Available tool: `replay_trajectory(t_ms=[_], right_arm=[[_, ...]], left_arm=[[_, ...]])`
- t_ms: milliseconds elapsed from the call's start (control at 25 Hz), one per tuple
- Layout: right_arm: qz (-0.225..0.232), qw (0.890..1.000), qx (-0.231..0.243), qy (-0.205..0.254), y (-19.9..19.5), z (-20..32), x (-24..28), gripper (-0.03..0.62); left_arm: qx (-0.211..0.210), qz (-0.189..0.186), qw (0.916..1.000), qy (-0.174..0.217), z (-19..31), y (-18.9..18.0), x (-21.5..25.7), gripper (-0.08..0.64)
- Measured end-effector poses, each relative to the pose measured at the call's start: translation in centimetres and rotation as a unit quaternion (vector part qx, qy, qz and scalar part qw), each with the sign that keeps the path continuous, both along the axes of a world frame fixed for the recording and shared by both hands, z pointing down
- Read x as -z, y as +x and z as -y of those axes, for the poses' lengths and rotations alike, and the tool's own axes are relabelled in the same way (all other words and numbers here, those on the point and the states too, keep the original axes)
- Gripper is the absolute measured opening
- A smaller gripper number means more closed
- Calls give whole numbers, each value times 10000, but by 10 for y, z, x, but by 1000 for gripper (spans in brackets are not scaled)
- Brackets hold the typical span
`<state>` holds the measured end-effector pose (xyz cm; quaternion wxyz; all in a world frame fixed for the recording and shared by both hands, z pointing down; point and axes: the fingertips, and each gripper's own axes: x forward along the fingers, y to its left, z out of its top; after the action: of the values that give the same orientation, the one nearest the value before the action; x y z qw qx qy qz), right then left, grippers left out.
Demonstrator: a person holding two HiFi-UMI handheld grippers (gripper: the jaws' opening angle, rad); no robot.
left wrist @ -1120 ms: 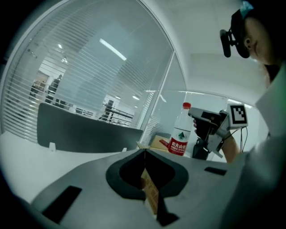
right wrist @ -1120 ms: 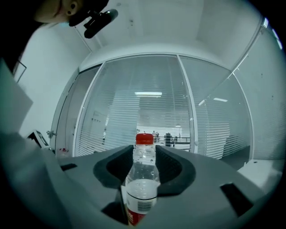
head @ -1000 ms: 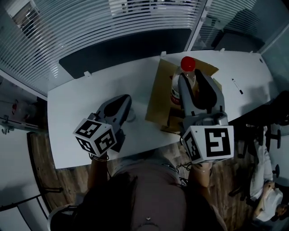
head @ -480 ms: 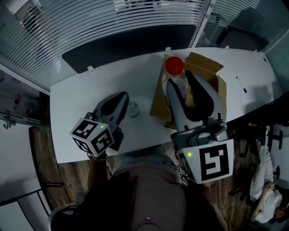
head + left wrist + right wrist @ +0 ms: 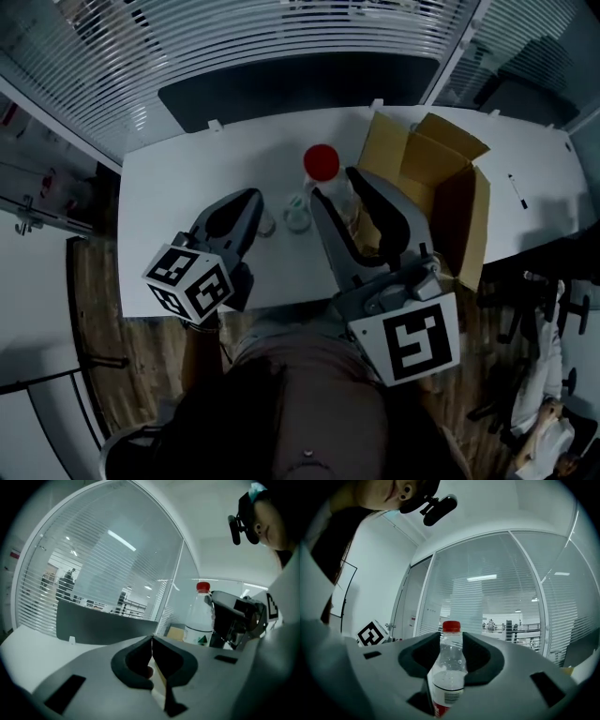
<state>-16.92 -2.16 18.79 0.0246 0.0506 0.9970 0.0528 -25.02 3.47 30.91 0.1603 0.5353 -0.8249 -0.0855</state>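
Clamping the bottle point(image 5: 322, 161) outside the box point(image 5: 441, 187), the right gripper point(image 5: 339, 186) is hovering above the counter point(image 5: 169, 216); the left gripper point(image 5: 246, 202) is sitting closed.

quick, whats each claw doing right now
left claw: shut, tips touching, nothing clearly held
right claw: shut on the bottle

Upright red-capped clear bottle point(image 5: 448, 667) in right gripper point(image 5: 450, 638)
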Motion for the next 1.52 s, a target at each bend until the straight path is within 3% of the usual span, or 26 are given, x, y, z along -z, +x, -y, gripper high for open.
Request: replay_trajectory(t_ms=[280, 560, 880, 1040, 1160, 1240, 1400, 1520], right_arm=[[-272, 9990, 325, -165, -9, -27, -31, 159], [-482, 9977, 337, -351, -16, -46, -72, 117], [-985, 9919, -108, -798, -15, -49, -139, 104], [-1427, 9878, -575, -248, -4, -40, -188, 108], [-1681, 9831, -718, 84, -2, -39, -206, 121], [-1708, 9824, -751, -2, -3, -39, -211, 123], [-1910, 9778, -838, -196, -2, -41, -225, 123], [-2415, 9643, -1010, -413, 15, -37, -261, 123]], left_arm=[[167, 13, 9998, -85, -22, -4, -2, 9], [208, 3, 9995, -246, -46, -6, -11, 9], [-169, -69, 9994, -278, -56, -13, -25, 6], [-578, -111, 9983, -5, -44, -8, -20, 6], [-600, -27, 9981, -98, -43, -10, -20, 6], [-566, -52, 9982, -193, -46, -11, -19, 6], [-611, -45, 9981, -30, -53, -13, -22, 6], [-600, -70, 9981, -109, -59, -10, -19, 6]])
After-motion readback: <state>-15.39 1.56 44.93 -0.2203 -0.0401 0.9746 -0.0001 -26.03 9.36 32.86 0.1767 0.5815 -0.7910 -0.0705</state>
